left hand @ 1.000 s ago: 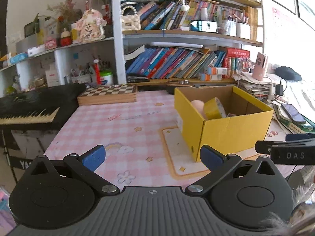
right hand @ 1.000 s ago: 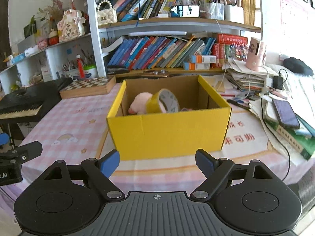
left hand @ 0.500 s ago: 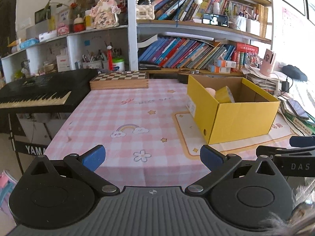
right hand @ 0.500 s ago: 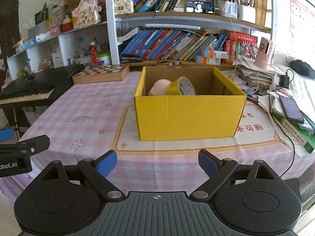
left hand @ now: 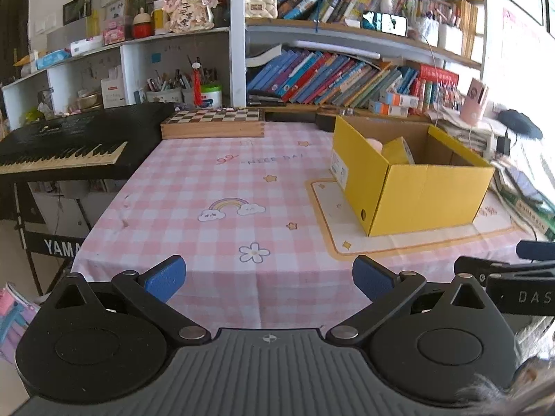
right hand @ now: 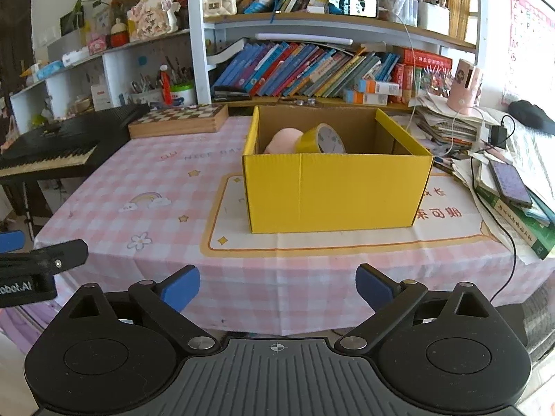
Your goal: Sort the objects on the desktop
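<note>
An open yellow cardboard box (right hand: 333, 190) (left hand: 426, 194) stands on a pale mat on the pink checked tablecloth (left hand: 222, 187). Inside it lean a yellow tape roll (right hand: 324, 138) (left hand: 399, 150) and a pink rounded object (right hand: 282, 140). My left gripper (left hand: 267, 277) hangs open at the table's near edge, nothing between its blue pads. My right gripper (right hand: 277, 286) is also at the near edge, facing the box; its jaws are opening, with nothing between them. Each gripper's side shows in the other's view.
A wooden chessboard box (left hand: 213, 123) lies at the table's back. A black keyboard (left hand: 69, 142) stands to the left. Books, papers, a phone (right hand: 510, 183) and a cable crowd the right side. Bookshelves (right hand: 312, 66) rise behind.
Both grippers have drawn back from the box toward the table's near edge, so more tablecloth shows. The right gripper's blue pads stand a little wider apart.
</note>
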### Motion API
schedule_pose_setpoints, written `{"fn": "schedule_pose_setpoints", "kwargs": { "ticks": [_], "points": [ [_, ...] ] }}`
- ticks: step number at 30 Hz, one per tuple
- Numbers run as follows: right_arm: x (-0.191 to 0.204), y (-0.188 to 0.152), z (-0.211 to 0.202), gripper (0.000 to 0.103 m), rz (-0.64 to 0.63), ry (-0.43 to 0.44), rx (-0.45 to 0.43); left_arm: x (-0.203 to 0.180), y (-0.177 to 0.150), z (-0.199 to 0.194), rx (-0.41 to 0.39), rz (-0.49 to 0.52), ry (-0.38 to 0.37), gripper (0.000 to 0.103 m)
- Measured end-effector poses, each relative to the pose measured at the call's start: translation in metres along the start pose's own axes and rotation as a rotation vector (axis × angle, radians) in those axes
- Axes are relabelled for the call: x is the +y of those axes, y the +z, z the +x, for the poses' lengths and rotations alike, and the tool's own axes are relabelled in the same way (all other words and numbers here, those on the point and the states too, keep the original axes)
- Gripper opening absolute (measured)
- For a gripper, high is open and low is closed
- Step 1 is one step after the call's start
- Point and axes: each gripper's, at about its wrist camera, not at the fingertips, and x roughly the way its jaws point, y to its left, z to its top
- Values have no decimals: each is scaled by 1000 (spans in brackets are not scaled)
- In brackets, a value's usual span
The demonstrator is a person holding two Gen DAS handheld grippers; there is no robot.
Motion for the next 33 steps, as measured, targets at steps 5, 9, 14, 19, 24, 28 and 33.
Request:
{"fn": "schedule_pose_setpoints", "kwargs": {
  "ticks": [5,9,14,19,24,28,33],
  "points": [
    [0,-2,-1,99,0,-5,5,-3,-1,-3,-2,14,-5,103],
    [-1,-1,-2,99,5,-8,1,-3,-1,-3,5,12,-3,103],
    [0,-1,-3,99,6,-8,-2,-4,-1,-3,3,18,-2,103],
    [2,0,-2,99,2,-4,1,-2,-1,-3,7,17,-12,103],
    [3,-1,-3,99,1,-3,2,-2,-1,-3,7,18,-11,103],
    [6,0,-3,99,-4,-2,2,-1,-1,-3,5,18,-11,103],
    [8,0,-2,99,-7,-1,2,0,-1,-3,3,10,-14,103]
  ]
}}
